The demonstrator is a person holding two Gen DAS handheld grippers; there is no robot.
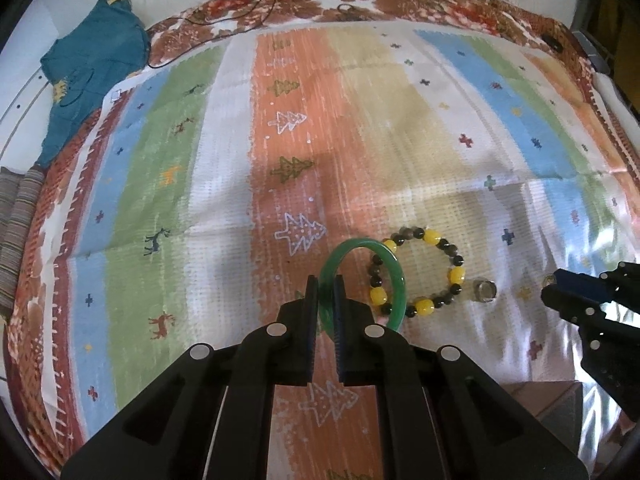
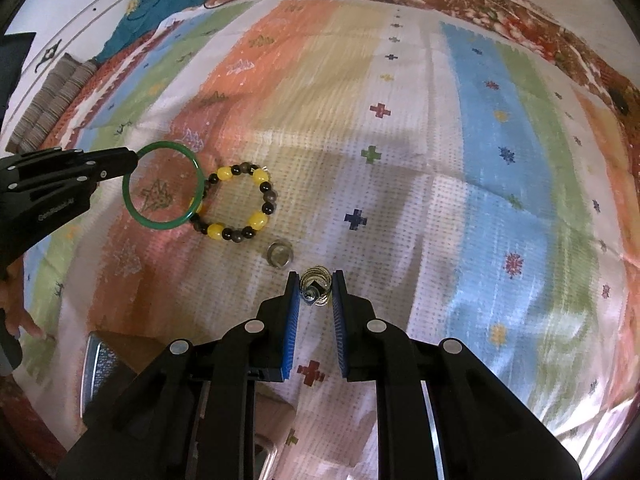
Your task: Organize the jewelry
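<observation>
My left gripper is shut on a green bangle, gripping its near rim and holding it tilted over the striped cloth; the bangle also shows in the right wrist view. A bracelet of yellow and dark beads lies just right of it, partly behind the bangle, and shows in the right wrist view. A silver ring lies further right and is also in the right wrist view. My right gripper closes around a gold coiled ring with a dark stone; small gaps remain at the pads.
A striped patterned cloth covers the surface. A teal garment lies at the far left edge, with thin cables behind it. A box with a dark lining sits near the right gripper's left side. A bare hand is at the left.
</observation>
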